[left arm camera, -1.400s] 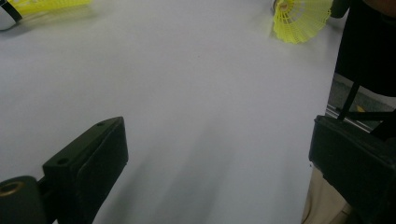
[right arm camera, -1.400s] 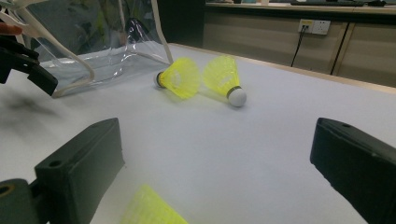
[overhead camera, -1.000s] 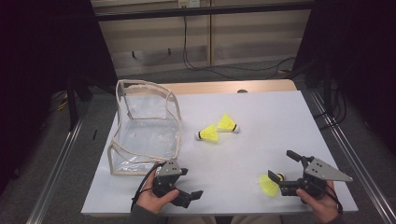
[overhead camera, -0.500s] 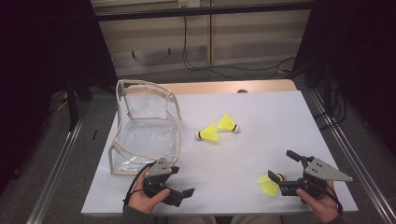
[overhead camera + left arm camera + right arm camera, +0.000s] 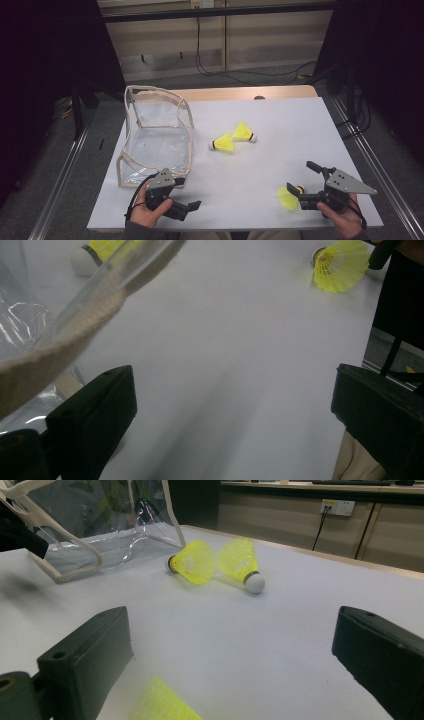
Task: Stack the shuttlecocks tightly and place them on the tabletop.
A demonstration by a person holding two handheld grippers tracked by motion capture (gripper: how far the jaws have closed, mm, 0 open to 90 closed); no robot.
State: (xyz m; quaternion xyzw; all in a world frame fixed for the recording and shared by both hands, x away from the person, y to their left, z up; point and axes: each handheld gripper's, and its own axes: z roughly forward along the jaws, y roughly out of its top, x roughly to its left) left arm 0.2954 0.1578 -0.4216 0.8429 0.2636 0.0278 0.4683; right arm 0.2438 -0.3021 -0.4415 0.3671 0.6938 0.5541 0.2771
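The right gripper [image 5: 305, 185] hangs wide open, jaws spread around a yellow shuttlecock [image 5: 288, 197] well right of the clear pouch [image 5: 156, 140]. The left gripper [image 5: 181, 195] is also released, empty, just beside the pouch's near corner. Two more shuttlecocks [image 5: 234, 138] lie touching, right of the pouch.

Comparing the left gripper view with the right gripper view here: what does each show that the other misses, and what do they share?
Left gripper view: the bag's beige trim band blurred up close, and a whole yellow shuttlecock at the far top right of the picture.

Right gripper view: two yellow shuttlecocks lying side by side, the wall socket and wooden panels behind.

Shared: the clear bag, the white table, and each gripper's own jaws standing wide apart with nothing between them.
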